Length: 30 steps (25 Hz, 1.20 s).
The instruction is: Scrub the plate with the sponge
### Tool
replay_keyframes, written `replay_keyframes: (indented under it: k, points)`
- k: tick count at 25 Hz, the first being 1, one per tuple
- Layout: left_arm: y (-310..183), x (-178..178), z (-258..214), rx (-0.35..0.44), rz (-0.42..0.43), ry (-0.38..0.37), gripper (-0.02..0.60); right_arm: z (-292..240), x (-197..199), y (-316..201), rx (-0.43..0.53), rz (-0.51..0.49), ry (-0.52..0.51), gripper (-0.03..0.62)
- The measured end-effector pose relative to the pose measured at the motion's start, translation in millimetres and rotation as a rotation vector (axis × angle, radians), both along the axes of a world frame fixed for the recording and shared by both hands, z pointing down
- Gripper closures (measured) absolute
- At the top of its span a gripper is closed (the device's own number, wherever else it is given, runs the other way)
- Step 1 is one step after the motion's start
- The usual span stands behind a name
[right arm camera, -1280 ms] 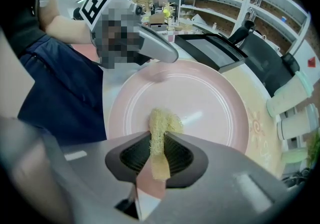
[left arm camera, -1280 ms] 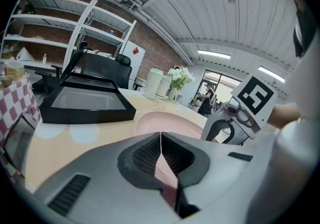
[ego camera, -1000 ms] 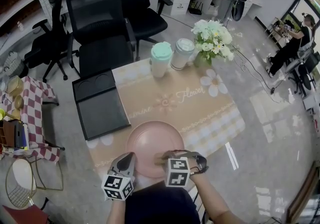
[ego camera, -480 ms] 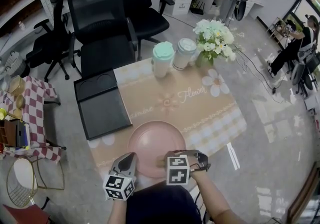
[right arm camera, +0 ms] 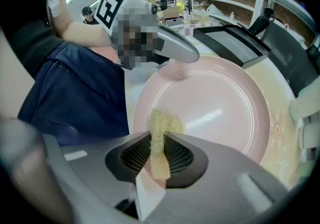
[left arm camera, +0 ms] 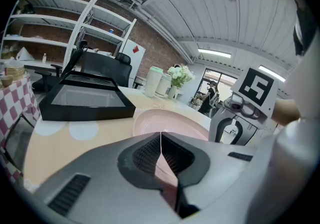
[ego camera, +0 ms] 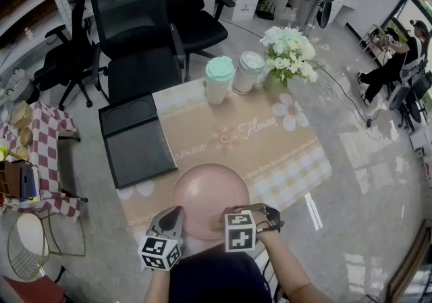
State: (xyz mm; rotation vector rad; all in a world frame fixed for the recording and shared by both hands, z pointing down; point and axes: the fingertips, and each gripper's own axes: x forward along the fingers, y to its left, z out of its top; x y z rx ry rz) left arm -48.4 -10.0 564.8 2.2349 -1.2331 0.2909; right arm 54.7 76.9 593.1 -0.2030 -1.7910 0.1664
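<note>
Both tongs are clamped: the left tongs (left arm camera: 161,155) pinch the near rim of the pink plate (right arm camera: 220,108) on the tabletop (ego camera: 270,150), and the right tongs (right arm camera: 158,152) nip the yellow sponge (right arm camera: 161,124) against it. Best to press flat and scrub in small circles while the left steadies.

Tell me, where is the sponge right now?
In the right gripper view, the sponge is pinched in the right gripper, and its tip sits at the near part of the pink plate, by the person's side of the table.
</note>
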Motion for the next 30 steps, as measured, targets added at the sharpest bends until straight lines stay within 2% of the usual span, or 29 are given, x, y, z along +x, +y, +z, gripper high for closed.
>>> replay_keyframes:
  k: [7,10,20,24,30]
  points:
    - [2,0,2,-0.004,0.002,-0.002,0.569,-11,-3,5,-0.008,-0.008,-0.058,0.519]
    - [2,0,2,-0.008,0.004,-0.003,0.569,-23,-6,1,0.028,-0.005,-0.090,0.519]
    - [3,3,4,-0.011,0.008,-0.003,0.569,-48,15,-69,0.364,0.081,-0.086,0.519]
    - [3,3,3,-0.011,0.012,-0.003,0.569,-49,21,-94,0.518,0.037,-0.046,0.519]
    - [3,4,4,-0.011,0.013,-0.001,0.569,-44,13,-128,0.751,-0.093,-0.011,0.520]
